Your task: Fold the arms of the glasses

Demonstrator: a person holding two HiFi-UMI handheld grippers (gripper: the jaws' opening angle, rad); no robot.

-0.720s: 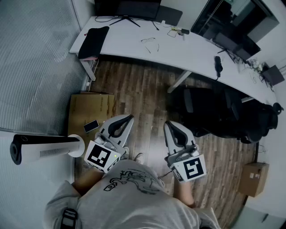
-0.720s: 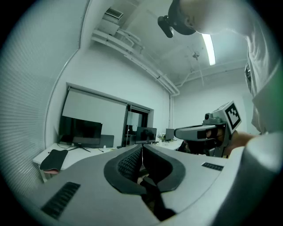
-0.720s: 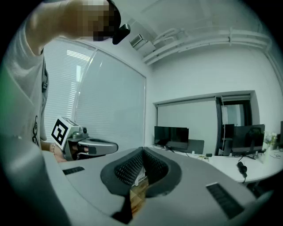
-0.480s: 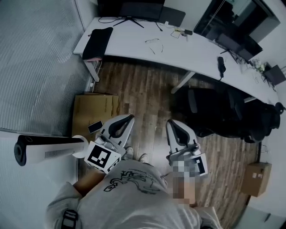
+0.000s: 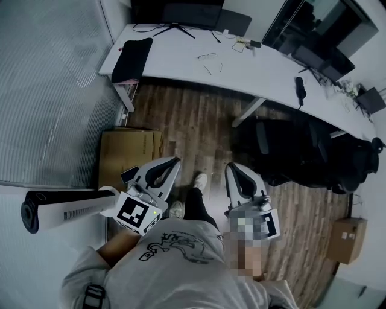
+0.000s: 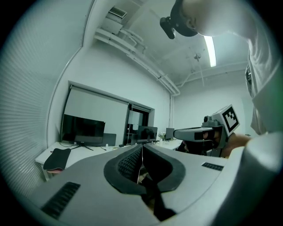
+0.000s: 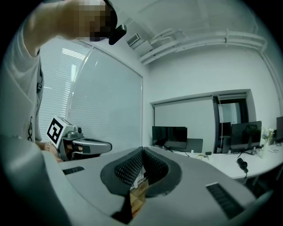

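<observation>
The glasses [image 5: 208, 58] lie with their arms spread on the long white desk [image 5: 253, 66] at the far side of the room, well away from both grippers. In the head view my left gripper [image 5: 175, 160] and my right gripper [image 5: 232, 166] are held side by side at waist height over the wooden floor, pointing toward the desk. Both are shut with nothing between the jaws. The left gripper view shows its closed tips [image 6: 142, 146] against the far room, and the right gripper view shows the same of its own tips [image 7: 142, 149].
A black pouch [image 5: 131, 59] and a monitor [image 5: 178, 12] sit on the desk's left end, a dark handset [image 5: 300, 88] further right. A flat cardboard box [image 5: 128, 151] and a white tower fan [image 5: 60, 208] lie at the left, black office chairs [image 5: 289, 151] at the right.
The person's leg and shoe have stepped forward between the grippers, and the desk has shifted slightly in view. Both grippers stay shut and level.
</observation>
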